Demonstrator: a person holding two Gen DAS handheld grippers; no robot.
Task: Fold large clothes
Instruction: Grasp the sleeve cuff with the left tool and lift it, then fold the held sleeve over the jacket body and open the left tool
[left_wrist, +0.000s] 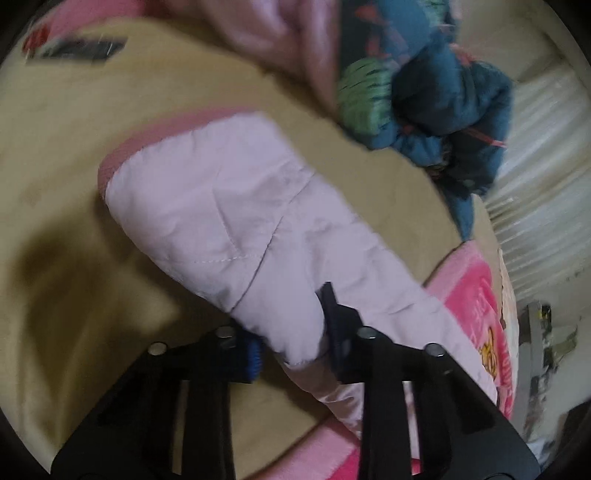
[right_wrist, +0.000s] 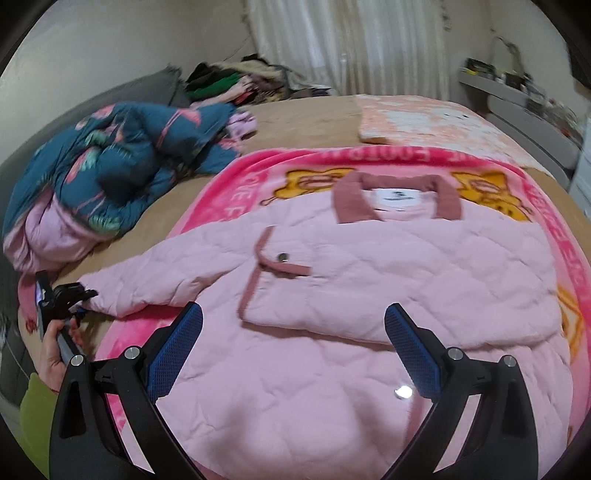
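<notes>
A pink quilted jacket (right_wrist: 369, 280) lies flat on a bright pink blanket (right_wrist: 229, 177) on the bed, collar at the far side. One sleeve (left_wrist: 229, 206) stretches out to the left over the tan sheet. My left gripper (left_wrist: 295, 332) is shut on that sleeve, a little behind its darker pink cuff (left_wrist: 122, 155); it also shows in the right wrist view (right_wrist: 77, 299) at the sleeve's end. My right gripper (right_wrist: 293, 325) is open and empty, hovering over the jacket's lower front near the chest pocket (right_wrist: 280, 258).
A crumpled teal flowered quilt (right_wrist: 110, 162) and pink cloth (right_wrist: 55, 236) are heaped at the bed's left. A peach patterned pillow (right_wrist: 424, 118) lies at the far side. Clothes (right_wrist: 236, 81) are piled by the curtain. Shelves (right_wrist: 517, 96) stand at right.
</notes>
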